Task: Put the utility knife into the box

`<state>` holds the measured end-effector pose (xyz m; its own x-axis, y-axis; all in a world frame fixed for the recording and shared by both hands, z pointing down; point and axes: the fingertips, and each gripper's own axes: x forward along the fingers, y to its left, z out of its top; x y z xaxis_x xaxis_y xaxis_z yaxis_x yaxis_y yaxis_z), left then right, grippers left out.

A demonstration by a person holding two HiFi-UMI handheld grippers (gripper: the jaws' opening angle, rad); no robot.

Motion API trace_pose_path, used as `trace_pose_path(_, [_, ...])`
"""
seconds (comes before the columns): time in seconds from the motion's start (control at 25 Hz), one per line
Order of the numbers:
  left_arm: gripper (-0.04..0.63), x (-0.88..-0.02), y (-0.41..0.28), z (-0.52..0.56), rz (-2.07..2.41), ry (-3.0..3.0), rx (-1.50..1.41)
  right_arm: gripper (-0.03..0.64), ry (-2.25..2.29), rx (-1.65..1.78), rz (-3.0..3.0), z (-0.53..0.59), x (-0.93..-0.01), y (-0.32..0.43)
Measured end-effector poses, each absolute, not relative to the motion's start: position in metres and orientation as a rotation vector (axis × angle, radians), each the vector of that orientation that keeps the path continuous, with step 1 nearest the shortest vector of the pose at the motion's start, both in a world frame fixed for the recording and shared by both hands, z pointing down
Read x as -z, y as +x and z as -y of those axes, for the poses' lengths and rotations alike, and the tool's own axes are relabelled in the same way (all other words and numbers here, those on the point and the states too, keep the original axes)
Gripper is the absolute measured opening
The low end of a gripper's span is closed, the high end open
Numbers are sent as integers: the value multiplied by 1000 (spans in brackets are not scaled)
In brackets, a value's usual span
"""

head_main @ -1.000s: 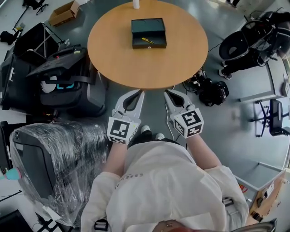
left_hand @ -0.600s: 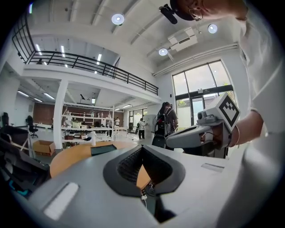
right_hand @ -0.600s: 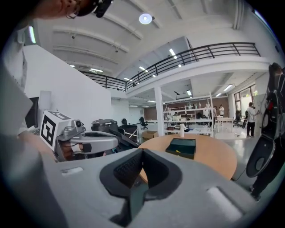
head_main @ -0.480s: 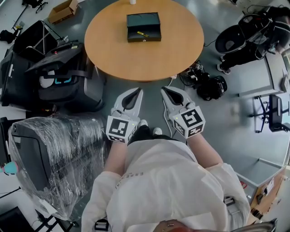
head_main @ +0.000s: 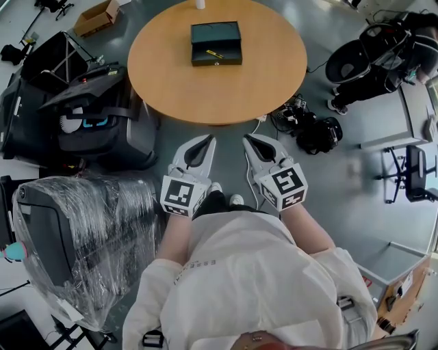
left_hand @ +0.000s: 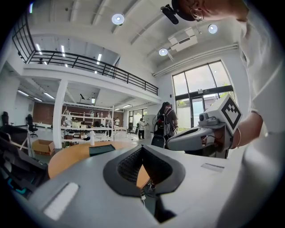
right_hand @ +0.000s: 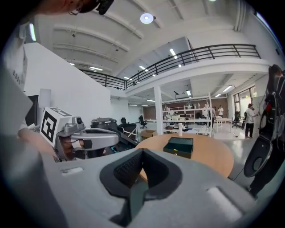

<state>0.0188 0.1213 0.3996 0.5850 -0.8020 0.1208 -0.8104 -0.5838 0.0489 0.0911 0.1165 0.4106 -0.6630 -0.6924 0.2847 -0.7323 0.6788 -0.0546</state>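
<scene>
A dark box [head_main: 216, 42] stands open on the round wooden table [head_main: 219, 89], far ahead of me. A yellow utility knife [head_main: 215, 53] lies inside it. Both grippers hang over the floor short of the table's near edge, side by side. My left gripper [head_main: 210, 139] is shut with nothing in it, and so is my right gripper [head_main: 248, 139]. The left gripper view looks past its closed gripper [left_hand: 142, 148] to the box [left_hand: 101, 149]. From the right gripper [right_hand: 142, 151], its view shows the box [right_hand: 179, 147] with a yellow speck of knife [right_hand: 174, 150].
Black equipment cases [head_main: 102, 116] and a plastic-wrapped bulky object [head_main: 75, 239] crowd the left side. A dark bag with cables [head_main: 318, 135] lies on the floor right of the table. A stroller-like black frame [head_main: 373, 61] stands far right. A white bottle [head_main: 200, 3] sits at the table's far edge.
The table and box sit slightly higher and further left in the head view than a second ago. Both grippers keep the same pose, shut.
</scene>
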Motion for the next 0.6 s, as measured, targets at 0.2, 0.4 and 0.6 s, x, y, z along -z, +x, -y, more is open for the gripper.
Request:
trace_pose_path(0.2, [15, -400, 21, -119, 1377, 2711, -120, -9, 1115, -250, 2639, -116, -416, 89])
trace_pose_path(0.4, [15, -399, 19, -116, 1378, 2710, -112, -9, 1111, -240, 2640, -111, -416, 86])
trace_pose_path(0.6, [15, -397, 20, -111, 1365, 2707, -93, -9, 1110, -240, 2632, -107, -419, 86])
